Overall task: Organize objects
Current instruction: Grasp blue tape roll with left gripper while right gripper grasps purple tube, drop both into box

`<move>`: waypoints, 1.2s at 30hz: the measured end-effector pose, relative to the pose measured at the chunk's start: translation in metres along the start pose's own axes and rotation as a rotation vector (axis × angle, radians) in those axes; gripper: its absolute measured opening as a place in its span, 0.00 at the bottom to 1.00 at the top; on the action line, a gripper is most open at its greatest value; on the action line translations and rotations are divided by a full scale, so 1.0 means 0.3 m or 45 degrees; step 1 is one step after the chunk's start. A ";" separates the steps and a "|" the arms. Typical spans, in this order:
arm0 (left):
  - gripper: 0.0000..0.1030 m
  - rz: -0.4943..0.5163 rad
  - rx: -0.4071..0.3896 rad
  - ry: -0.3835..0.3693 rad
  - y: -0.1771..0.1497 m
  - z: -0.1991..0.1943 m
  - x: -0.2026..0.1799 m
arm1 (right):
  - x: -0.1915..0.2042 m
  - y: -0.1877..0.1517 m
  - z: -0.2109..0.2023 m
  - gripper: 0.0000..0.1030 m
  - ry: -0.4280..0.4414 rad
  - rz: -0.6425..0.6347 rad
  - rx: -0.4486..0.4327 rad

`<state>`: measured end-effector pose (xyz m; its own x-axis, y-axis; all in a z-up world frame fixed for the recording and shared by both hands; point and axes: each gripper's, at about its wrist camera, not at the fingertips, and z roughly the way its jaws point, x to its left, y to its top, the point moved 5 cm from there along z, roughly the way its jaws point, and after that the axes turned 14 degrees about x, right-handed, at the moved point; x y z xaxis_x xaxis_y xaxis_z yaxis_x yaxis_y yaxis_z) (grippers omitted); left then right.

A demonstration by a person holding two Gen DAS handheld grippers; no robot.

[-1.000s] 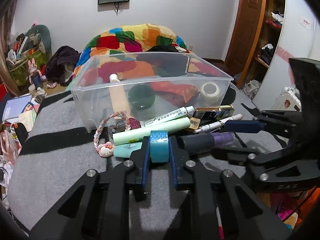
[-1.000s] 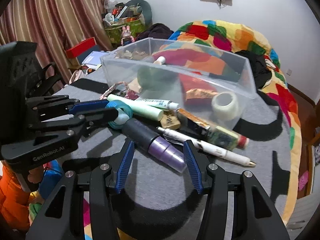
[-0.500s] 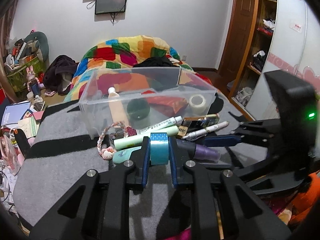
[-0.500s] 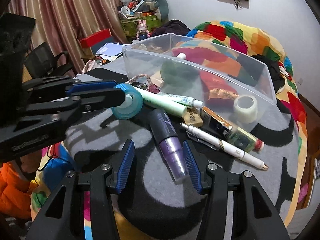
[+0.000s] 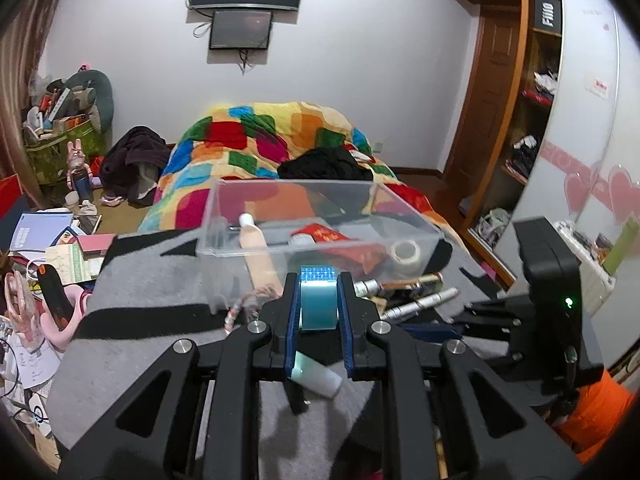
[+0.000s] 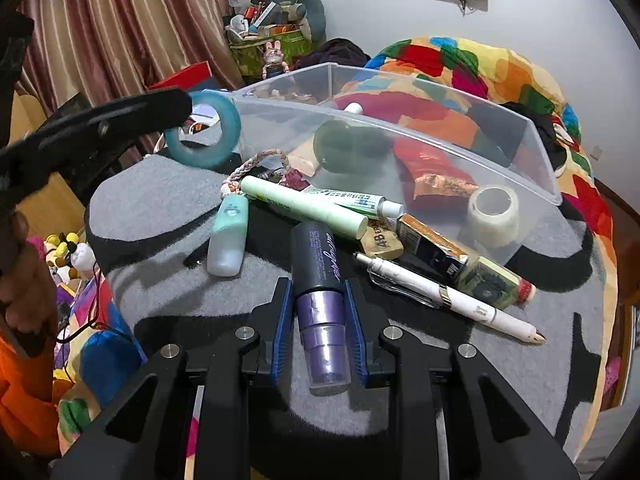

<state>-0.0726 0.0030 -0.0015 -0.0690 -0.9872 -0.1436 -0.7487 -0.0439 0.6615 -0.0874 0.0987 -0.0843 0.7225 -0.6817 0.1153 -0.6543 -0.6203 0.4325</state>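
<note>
Being clamped edge-on in the left gripper (image 5: 319, 306), raised near the clear plastic bin's (image 6: 500, 120) left corner: teal translucent tape ring (image 6: 204, 130), hollow centre showing only from the right. Right gripper (image 6: 319, 312) squeezing the glossy purple-and-black cylindrical bottle (image 6: 320, 292) lying on grey felt (image 6: 152, 208).

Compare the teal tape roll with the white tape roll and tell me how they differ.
The teal tape roll is held in the air by the left tool, outside the clear bin; the white tape roll lies inside the bin. The teal one is translucent blue-green, wider across and thin-walled; the white one is milky and stubbier. Both are hollow rings.
</note>
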 end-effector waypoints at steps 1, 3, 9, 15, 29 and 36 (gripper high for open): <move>0.17 -0.007 -0.008 0.002 0.007 -0.003 0.006 | -0.003 -0.001 -0.008 0.23 0.005 0.008 -0.008; 0.17 -0.018 -0.027 0.015 0.023 -0.011 0.020 | -0.017 0.006 -0.033 0.23 0.013 0.031 -0.037; 0.17 -0.050 -0.080 0.043 0.078 -0.020 0.057 | -0.047 0.062 -0.149 0.23 -0.002 0.081 -0.171; 0.17 -0.079 -0.107 0.076 0.144 0.000 0.097 | -0.103 0.147 -0.228 0.23 -0.028 0.172 -0.280; 0.17 -0.118 0.006 0.092 0.230 0.187 0.179 | -0.213 0.325 -0.144 0.23 -0.122 0.271 -0.235; 0.17 -0.149 0.102 0.053 0.211 0.276 0.202 | -0.234 0.349 -0.045 0.23 -0.128 0.272 -0.133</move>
<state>-0.1789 -0.0468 -0.0293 0.0479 -0.9817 -0.1845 -0.8003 -0.1483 0.5810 -0.2037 0.0869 -0.0351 0.5413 -0.8312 0.1265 -0.7591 -0.4184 0.4988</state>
